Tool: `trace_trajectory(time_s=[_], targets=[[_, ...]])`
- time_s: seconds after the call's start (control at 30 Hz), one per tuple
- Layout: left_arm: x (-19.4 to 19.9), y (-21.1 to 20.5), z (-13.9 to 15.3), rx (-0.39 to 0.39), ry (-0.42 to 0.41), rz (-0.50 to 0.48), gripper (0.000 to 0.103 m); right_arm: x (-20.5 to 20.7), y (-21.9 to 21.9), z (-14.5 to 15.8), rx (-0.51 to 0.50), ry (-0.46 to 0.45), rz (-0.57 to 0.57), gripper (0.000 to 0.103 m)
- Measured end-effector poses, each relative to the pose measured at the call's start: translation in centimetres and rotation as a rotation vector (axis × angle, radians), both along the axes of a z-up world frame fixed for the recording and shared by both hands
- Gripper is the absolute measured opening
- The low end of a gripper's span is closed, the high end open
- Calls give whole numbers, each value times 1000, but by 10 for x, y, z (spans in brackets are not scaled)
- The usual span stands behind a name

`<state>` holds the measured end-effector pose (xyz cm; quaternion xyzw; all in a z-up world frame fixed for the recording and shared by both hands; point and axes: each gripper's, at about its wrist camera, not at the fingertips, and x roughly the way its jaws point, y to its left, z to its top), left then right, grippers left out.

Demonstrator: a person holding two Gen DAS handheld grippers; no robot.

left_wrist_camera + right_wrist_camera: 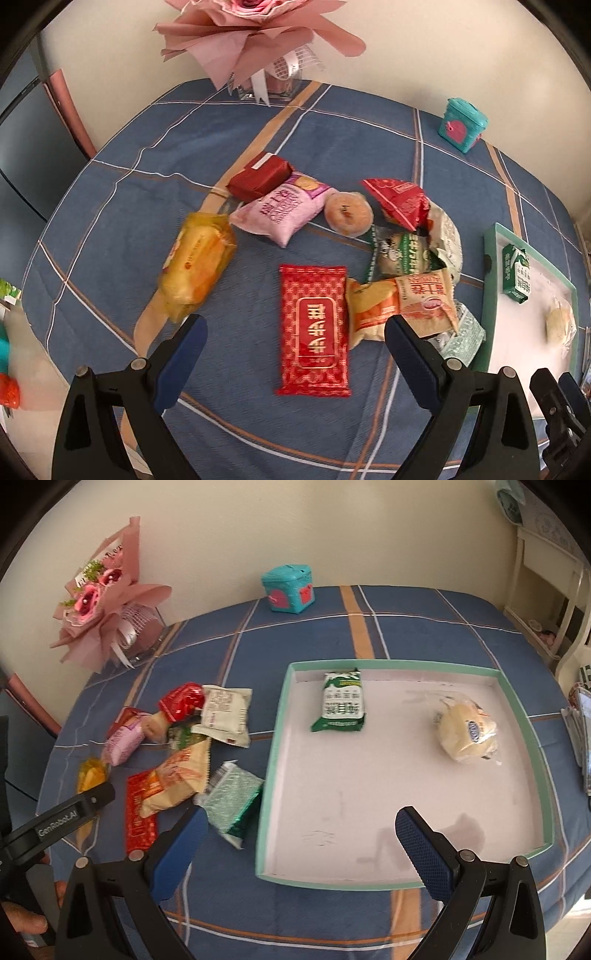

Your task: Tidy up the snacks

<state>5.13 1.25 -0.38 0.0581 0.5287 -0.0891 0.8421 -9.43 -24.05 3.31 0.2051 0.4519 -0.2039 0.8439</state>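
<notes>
A pile of wrapped snacks lies on the blue plaid tablecloth: a flat red packet (314,328), a yellow packet (197,266), a pink packet (282,208), a dark red block (260,177) and several more. My left gripper (295,332) is open and empty, hovering just above the flat red packet. A green-rimmed tray (273,760) holds a green-and-white packet (341,701) and a clear-wrapped bun (467,729). My right gripper (301,823) is open and empty over the tray's near left part. A pale green foil packet (232,801) lies just left of the tray.
A pink bouquet in a glass vase (258,40) stands at the back against the wall. A teal box with pink hearts (290,589) sits at the back edge. A white chair (546,590) stands beyond the right side of the table.
</notes>
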Motion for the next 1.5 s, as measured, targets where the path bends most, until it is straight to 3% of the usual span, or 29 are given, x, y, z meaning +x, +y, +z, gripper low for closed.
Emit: trace_trajectory(time_s=[0.47,0.9,1.07,1.33,1.5], targets=[[18,26,-14,-5,48,56,97,24,26,-26,95,40,18,103],[35,33,-45,10,132,62,97,57,61,-47,92,81,97,103],[39,30,-51,-3,147,43,97,64,64,-50,63,90,117,101],[40,9,-61,28,165,-32,97,69,54,-57,116,118,79,99],[39,-2,-72,6,218,-49,97,64,47,-53,139,112,58,98]])
